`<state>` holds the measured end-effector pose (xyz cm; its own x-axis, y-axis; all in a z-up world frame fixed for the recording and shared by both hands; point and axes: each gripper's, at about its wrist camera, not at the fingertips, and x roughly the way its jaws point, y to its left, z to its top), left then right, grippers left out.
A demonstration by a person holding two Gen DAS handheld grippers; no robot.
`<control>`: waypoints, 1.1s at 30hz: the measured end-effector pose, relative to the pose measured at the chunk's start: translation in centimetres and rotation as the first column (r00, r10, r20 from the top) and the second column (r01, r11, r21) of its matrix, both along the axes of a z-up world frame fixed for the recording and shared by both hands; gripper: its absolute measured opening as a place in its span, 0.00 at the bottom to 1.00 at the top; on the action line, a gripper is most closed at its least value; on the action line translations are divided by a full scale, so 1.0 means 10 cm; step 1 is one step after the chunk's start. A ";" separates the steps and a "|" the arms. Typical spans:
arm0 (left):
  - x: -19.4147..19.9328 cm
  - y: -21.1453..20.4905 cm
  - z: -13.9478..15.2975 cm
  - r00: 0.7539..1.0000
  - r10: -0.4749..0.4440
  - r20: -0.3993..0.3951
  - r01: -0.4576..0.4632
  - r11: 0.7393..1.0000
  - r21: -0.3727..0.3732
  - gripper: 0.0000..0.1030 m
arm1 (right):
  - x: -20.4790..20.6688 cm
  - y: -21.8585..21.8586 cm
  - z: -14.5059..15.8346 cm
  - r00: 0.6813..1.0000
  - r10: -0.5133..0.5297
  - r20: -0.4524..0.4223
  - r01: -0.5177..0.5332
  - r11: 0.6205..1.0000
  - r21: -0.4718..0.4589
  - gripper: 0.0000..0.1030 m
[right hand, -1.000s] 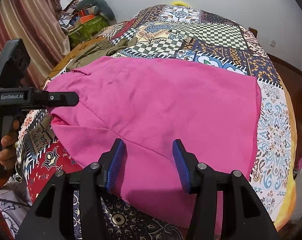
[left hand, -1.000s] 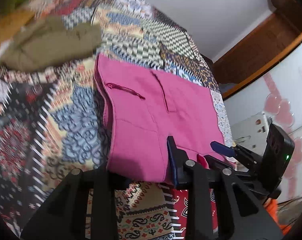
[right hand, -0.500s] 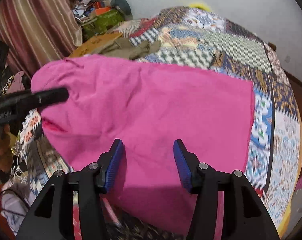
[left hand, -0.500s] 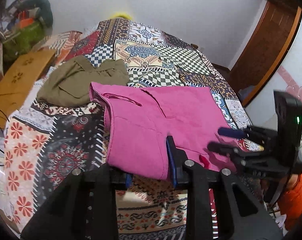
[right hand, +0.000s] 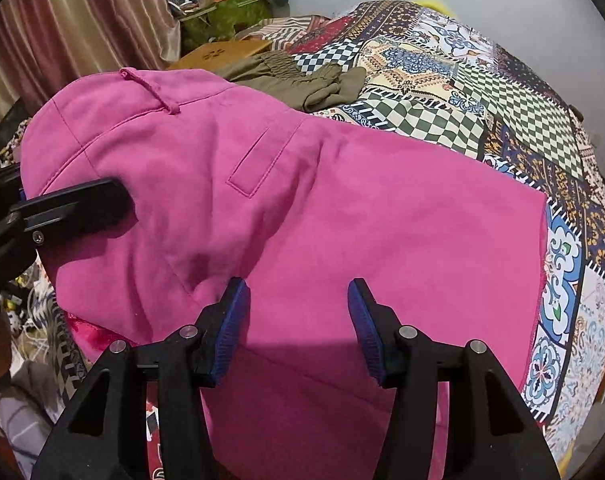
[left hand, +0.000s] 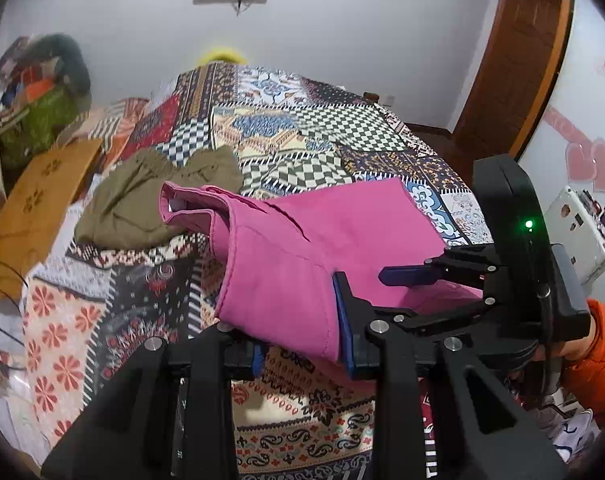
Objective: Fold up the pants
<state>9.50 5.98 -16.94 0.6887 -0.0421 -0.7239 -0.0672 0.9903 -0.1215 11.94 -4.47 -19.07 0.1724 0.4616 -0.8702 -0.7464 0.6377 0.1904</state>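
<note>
The pink pants (left hand: 302,248) are held up off the patchwork bed (left hand: 294,128) at their near end; the far end still lies on the quilt. My left gripper (left hand: 302,340) is shut on the near edge of the pants, with fabric draped between its jaws. My right gripper (right hand: 298,328) shows its jaws standing apart with pink pants (right hand: 302,208) draped over and between them; the cloth rises with it. It also appears in the left wrist view (left hand: 414,276), at the right edge of the pants.
Olive-green pants (left hand: 150,200) lie crumpled on the bed beyond the pink pair, also in the right wrist view (right hand: 302,76). A wooden board (left hand: 34,208) and piled clutter (left hand: 38,100) sit at the bed's left. A door (left hand: 518,60) stands at right.
Both grippers have lifted the near end of the pink pants up from the bed and toward the far end. The waistband now bunches and hangs in the air.
</note>
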 end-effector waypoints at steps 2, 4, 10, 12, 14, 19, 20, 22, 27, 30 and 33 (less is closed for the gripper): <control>0.01 -0.05 0.04 1.000 -0.013 0.005 0.013 1.000 0.027 0.28 | 0.01 -0.04 0.03 1.000 -0.015 -0.002 0.015 1.000 0.006 0.48; 0.02 -0.13 0.08 0.999 -0.033 0.010 0.033 0.997 0.066 0.28 | -0.01 -0.13 0.09 0.999 -0.031 0.011 0.031 0.999 0.019 0.48; 0.07 -0.35 0.18 0.995 -0.101 0.017 0.099 0.987 0.125 0.28 | -0.06 -0.63 0.24 0.991 -0.128 0.048 0.125 0.991 0.056 0.48; 0.09 -0.46 0.21 0.992 -0.128 0.018 0.124 0.981 0.146 0.28 | -0.07 -0.79 0.24 0.985 -0.162 0.053 0.159 0.986 0.047 0.48; 0.11 -0.57 0.24 0.988 -0.155 0.021 0.149 0.975 0.165 0.28 | -0.08 -0.95 0.21 0.980 -0.192 0.051 0.190 0.981 0.032 0.48; 0.19 -0.78 0.28 0.977 -0.211 0.018 0.205 0.963 0.173 0.28 | -0.13 -1.15 0.02 0.974 -0.229 0.000 0.229 0.973 0.021 0.48; 0.21 -0.81 0.28 0.975 -0.221 0.019 0.215 0.961 0.172 0.27 | -0.15 -1.17 0.01 0.971 -0.238 -0.004 0.238 0.971 0.037 0.48; 0.24 -0.89 0.28 0.969 -0.245 0.016 0.239 0.956 0.168 0.27 | -0.15 -1.21 0.00 0.968 -0.251 -0.021 0.251 0.966 0.060 0.48; 0.36 -1.03 0.25 0.954 -0.299 -0.027 0.300 0.946 0.121 0.26 | -0.11 -1.23 -0.02 0.967 -0.252 -0.032 0.254 0.963 0.084 0.48; 0.45 -1.07 0.20 0.946 -0.318 -0.060 0.321 0.946 0.054 0.25 | -0.11 -1.28 0.03 0.964 -0.265 -0.017 0.266 0.960 0.090 0.48; 0.53 -1.11 0.16 0.942 -0.326 -0.076 0.329 0.944 0.024 0.25 | -0.11 -1.40 0.07 0.955 -0.296 -0.013 0.295 0.949 0.108 0.48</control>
